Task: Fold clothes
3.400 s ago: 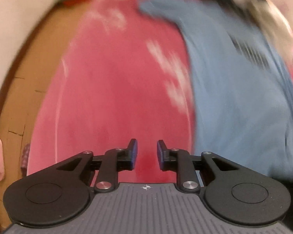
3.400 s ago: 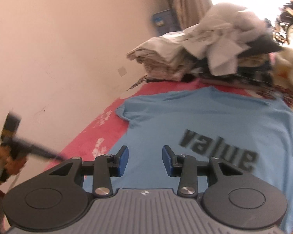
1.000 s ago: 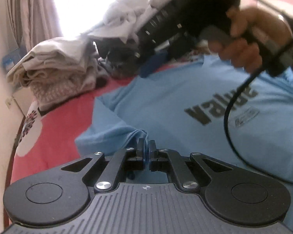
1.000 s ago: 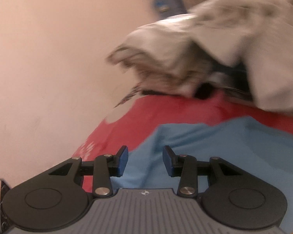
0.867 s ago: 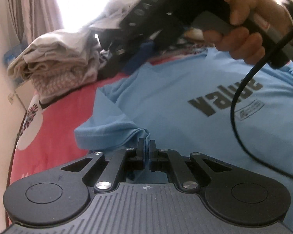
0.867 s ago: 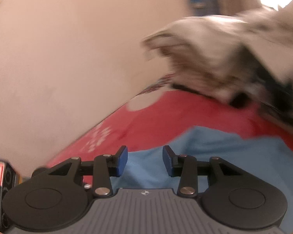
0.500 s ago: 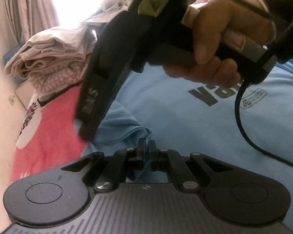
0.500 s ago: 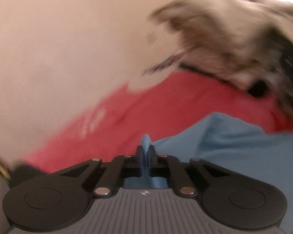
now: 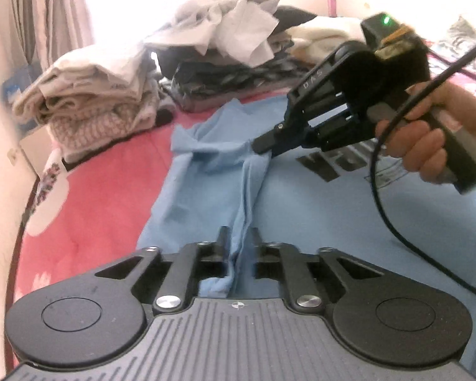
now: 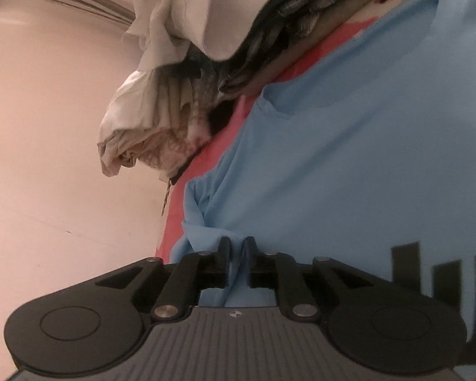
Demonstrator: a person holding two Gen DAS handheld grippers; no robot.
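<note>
A light blue T-shirt (image 9: pixel 317 222) with dark lettering lies on a red bedspread (image 9: pixel 95 197). Its left side is gathered into a long ridge. In the left wrist view, my left gripper (image 9: pixel 239 233) is at the near end of that ridge. Its jaws are opening, and the fold lies loose between the parted fingers. My right gripper (image 9: pixel 260 147), held by a hand (image 9: pixel 422 139), pinches the far end of the ridge by the sleeve. In the rolled right wrist view, the right gripper (image 10: pixel 237 243) has blue T-shirt (image 10: pixel 349 158) cloth in its narrow, opening gap.
Stacked and crumpled clothes (image 9: pixel 95 101) pile up at the far end of the bed, also seen as a clothes pile (image 10: pixel 174 63) in the right wrist view. A pale wall (image 10: pixel 47 190) runs along the left. A black cable (image 9: pixel 384 197) trails from the right gripper over the shirt.
My left jaws, shut on the blue fold before, now stand apart. My right gripper closed on the sleeve edge, rolled, and pulled it in over the shirt into a ridge.
</note>
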